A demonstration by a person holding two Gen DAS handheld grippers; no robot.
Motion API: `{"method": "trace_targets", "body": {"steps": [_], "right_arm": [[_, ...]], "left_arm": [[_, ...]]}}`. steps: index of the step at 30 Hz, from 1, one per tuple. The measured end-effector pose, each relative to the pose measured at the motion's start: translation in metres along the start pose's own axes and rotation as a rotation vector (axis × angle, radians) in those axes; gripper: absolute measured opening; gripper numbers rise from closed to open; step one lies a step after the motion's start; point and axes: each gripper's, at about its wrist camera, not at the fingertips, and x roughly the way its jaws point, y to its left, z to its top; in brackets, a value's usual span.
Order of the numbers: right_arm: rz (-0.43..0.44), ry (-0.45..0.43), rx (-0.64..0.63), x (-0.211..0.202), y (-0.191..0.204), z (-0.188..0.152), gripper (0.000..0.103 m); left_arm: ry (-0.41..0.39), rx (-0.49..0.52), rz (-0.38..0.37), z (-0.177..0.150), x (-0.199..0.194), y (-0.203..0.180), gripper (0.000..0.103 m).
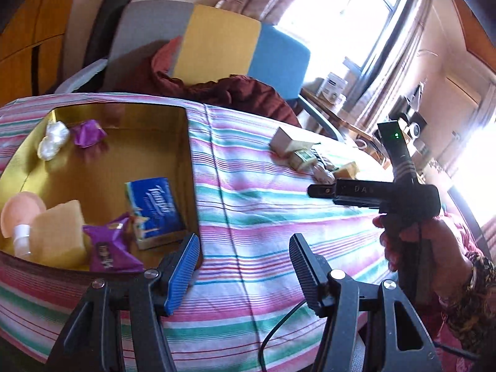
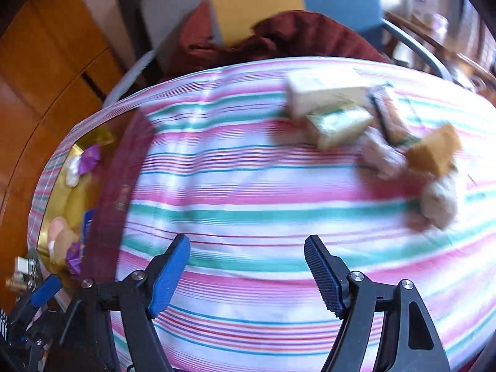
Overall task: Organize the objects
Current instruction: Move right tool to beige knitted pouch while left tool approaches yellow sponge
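Note:
An open box with a gold inside (image 1: 102,161) lies on the striped cloth at the left. It holds a blue tissue pack (image 1: 155,210), two purple wrappers, a yellow sponge (image 1: 59,235), a pink puff and a white bottle. My left gripper (image 1: 245,266) hovers open and empty just right of the box's near corner. A loose pile lies at the far right: a cream carton (image 2: 325,93), a greenish pack (image 2: 338,127), a tan sponge (image 2: 434,148) and paler pieces. My right gripper (image 2: 245,257) is open and empty over bare cloth, short of the pile; its view is blurred.
A person's hand (image 1: 418,241) grips the right tool's handle at the right. A dark red cloth (image 1: 248,93) and a chair with grey, yellow and blue panels (image 1: 217,43) stand behind the table. Wooden cabinets lie to the left and a bright window to the right.

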Motion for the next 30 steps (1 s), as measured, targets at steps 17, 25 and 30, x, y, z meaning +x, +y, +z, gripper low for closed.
{"method": "trace_targets", "body": {"steps": [17, 25, 30], "right_arm": [[-0.105, -0.071, 0.336, -0.016, -0.18, 0.047, 0.083], [-0.041, -0.024, 0.254, 0.022, -0.175, 0.049, 0.075], [-0.068, -0.018, 0.273, 0.015, -0.18, 0.05, 0.068]], "left_arm": [[0.123, 0.092, -0.012, -0.012, 0.037, -0.047, 0.061], [0.166, 0.125, 0.017, -0.01, 0.053, -0.058, 0.061], [0.187, 0.148, 0.018, -0.004, 0.07, -0.07, 0.061]]}}
